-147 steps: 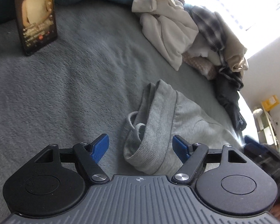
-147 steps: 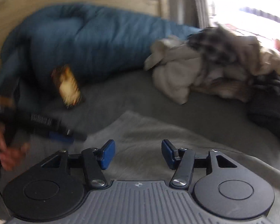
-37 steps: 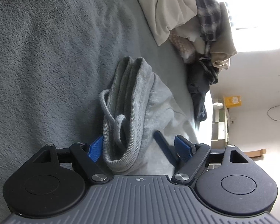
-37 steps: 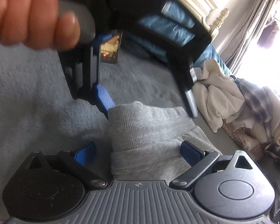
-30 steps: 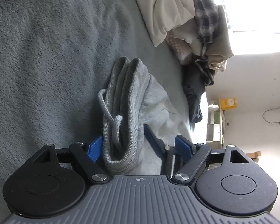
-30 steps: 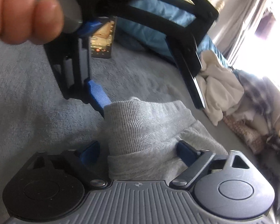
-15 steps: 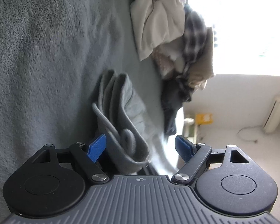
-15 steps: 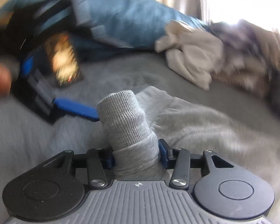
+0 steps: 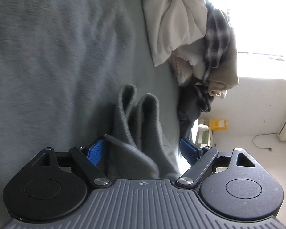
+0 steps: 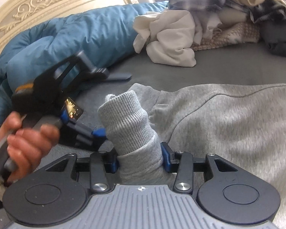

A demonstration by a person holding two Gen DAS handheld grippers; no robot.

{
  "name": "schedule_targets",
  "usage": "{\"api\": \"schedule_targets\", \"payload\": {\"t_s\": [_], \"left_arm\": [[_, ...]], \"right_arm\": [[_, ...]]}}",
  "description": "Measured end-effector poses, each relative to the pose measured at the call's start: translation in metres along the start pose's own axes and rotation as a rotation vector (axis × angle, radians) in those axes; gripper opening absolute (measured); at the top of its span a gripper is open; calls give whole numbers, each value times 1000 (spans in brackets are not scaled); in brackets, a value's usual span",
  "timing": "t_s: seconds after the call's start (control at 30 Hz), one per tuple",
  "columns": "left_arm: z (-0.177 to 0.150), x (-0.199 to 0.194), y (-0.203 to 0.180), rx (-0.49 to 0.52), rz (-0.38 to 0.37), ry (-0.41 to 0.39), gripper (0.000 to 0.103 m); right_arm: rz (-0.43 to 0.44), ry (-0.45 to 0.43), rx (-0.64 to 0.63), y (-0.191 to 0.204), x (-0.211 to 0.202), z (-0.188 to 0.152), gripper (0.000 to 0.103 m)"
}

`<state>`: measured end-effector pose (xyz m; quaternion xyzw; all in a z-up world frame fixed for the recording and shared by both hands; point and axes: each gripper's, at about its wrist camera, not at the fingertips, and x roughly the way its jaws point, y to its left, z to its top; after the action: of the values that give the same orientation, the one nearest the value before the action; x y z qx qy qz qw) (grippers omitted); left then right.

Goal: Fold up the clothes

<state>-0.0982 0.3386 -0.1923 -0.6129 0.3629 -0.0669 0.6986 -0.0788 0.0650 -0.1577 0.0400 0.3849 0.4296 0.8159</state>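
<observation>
On the grey fleece blanket (image 9: pixel 57 61) covering the bed, a heap of unfolded clothes (image 10: pixel 209 22), cream, plaid and dark, lies near a puffy blue duvet (image 10: pixel 82 36). The light grey cotton sweatpants (image 10: pixel 228 118) sprawl nearer the cameras. The right gripper (image 10: pixel 140 157), whose jaws have just been closing, is clenched on the ribbed waistband (image 10: pixel 127 120), bunched upright between its blue pads. The left gripper (image 9: pixel 143 150), held in a hand (image 10: pixel 26 143), stands wide apart, jaws having just been opening, with waistband folds lying loose between them.
</observation>
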Motion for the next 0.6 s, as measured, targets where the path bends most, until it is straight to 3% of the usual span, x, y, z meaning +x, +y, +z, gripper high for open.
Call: {"api": "schedule_targets", "payload": {"t_s": [0.2, 0.43, 0.6], "left_arm": [[0, 16, -16, 54, 94, 35, 78], [-5, 15, -24, 73, 164, 25, 51], [-8, 14, -28, 97, 199, 18, 39]], "right_arm": [[-45, 16, -158, 18, 2, -4, 48], [-58, 42, -258, 30, -1, -3, 65], [-39, 59, -260, 25, -10, 6, 75]]}}
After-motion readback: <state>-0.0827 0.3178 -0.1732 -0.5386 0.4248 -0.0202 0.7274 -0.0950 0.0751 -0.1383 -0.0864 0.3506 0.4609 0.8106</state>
